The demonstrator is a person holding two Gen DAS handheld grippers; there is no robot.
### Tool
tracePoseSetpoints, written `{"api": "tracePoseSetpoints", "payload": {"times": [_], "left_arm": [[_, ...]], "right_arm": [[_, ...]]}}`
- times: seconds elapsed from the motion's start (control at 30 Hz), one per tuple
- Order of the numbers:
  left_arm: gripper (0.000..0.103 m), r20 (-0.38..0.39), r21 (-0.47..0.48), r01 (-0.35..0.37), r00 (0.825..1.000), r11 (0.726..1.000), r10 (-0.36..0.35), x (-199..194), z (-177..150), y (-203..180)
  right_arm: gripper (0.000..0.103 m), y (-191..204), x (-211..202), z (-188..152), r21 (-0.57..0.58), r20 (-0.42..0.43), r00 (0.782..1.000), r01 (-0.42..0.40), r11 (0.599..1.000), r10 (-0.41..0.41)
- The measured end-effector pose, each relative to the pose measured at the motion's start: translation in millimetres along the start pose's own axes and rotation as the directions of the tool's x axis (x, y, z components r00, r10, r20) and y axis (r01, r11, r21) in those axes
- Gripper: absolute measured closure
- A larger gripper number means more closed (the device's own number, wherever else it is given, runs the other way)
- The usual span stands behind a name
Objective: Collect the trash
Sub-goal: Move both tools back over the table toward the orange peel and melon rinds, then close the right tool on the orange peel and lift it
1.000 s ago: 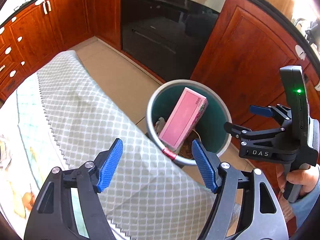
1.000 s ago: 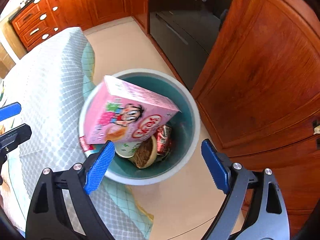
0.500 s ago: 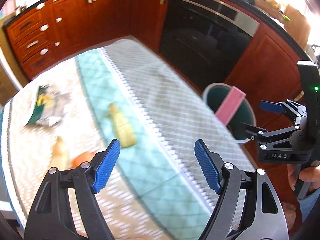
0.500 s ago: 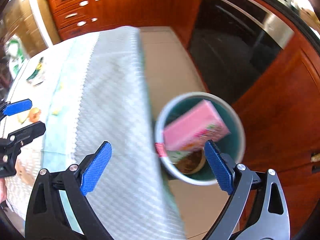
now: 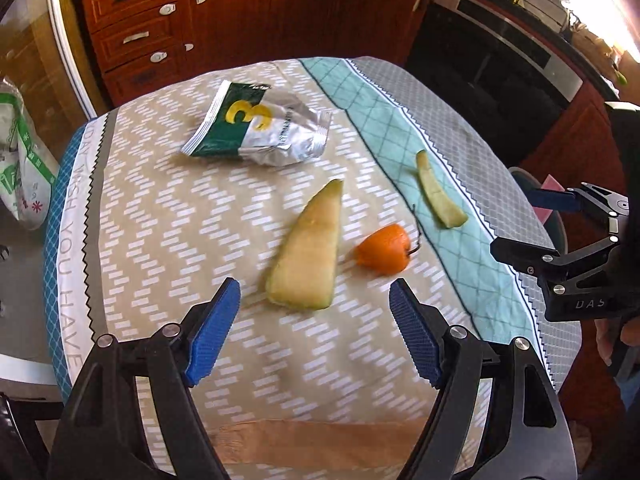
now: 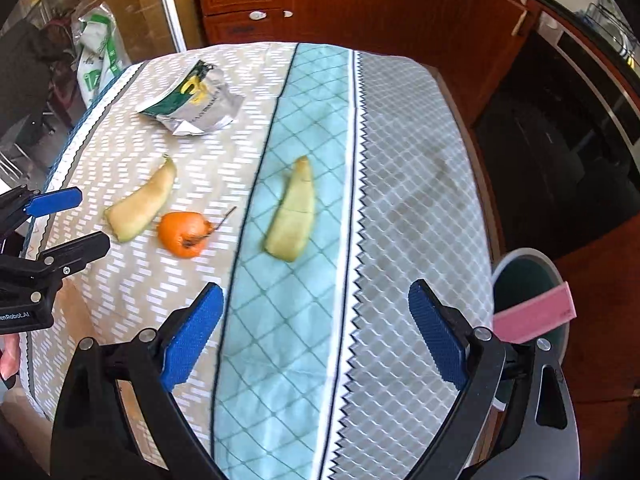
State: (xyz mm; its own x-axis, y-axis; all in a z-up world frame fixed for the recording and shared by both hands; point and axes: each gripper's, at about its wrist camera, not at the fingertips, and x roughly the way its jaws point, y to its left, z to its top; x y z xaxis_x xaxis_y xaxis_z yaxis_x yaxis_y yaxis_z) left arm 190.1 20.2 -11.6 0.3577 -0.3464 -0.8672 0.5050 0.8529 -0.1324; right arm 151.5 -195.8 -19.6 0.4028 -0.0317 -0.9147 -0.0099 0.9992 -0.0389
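Note:
Both grippers hover open and empty above the cloth-covered table. My left gripper hangs just short of a large pale melon peel, with an orange fruit to its right. A narrower peel lies further right, and a crumpled silver-green wrapper lies behind. My right gripper is over the teal stripe, short of the narrow peel. The orange fruit, the large peel and the wrapper lie to its left. Each gripper shows in the other's view: right gripper, left gripper.
A grey bin stands on the floor past the table's right edge, with a pink box leaning out of it. A white-green plastic bag sits off the far left corner. Wooden cabinets and a dark oven surround the table.
Both grippers have swung away from above the bin to over the table, so the peels, fruit and wrapper now fill the views. Both stayed open and empty.

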Motion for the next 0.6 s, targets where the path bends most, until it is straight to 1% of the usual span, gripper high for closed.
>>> {"api": "tracePoseSetpoints", "payload": {"times": [0.1,0.17,0.37,0.4,0.47,0.6], "left_arm": [[0.025,-0.005,-0.02,-0.004,1.0,1.0,0.004,3.2,-3.0,17.9],[0.025,-0.011,-0.027,0.006,1.0,1.0,-0.006,5.8,-3.9,26.6],[0.025,-0.016,-0.014,0.015,1.0,1.0,-0.015,13.4,-6.1,37.4],[0.025,-0.015,-0.014,0.019,1.0,1.0,-0.02,13.8,-6.6,39.2],[0.025,-0.014,-0.016,0.026,1.0,1.0,-0.027,13.9,-7.7,42.4],[0.025,-0.021,-0.024,0.041,0.999,0.999,-0.042,16.7,-10.0,47.4]], "right_arm": [[0.013,22.8,13.6,7.3,-0.028,-0.017,1.0,-0.023,0.999,0.023],[0.013,36.1,23.2,12.0,-0.04,-0.027,0.999,-0.034,0.999,0.032],[0.014,59.1,41.7,18.9,-0.041,-0.039,0.997,-0.072,0.997,0.07],[0.015,61.6,44.0,19.9,-0.042,-0.039,0.997,-0.074,0.996,0.072],[0.021,65.2,48.8,21.8,-0.045,-0.044,0.996,-0.079,0.996,0.077],[0.027,70.4,59.0,24.4,-0.046,-0.06,0.994,-0.093,0.995,0.091]]}}
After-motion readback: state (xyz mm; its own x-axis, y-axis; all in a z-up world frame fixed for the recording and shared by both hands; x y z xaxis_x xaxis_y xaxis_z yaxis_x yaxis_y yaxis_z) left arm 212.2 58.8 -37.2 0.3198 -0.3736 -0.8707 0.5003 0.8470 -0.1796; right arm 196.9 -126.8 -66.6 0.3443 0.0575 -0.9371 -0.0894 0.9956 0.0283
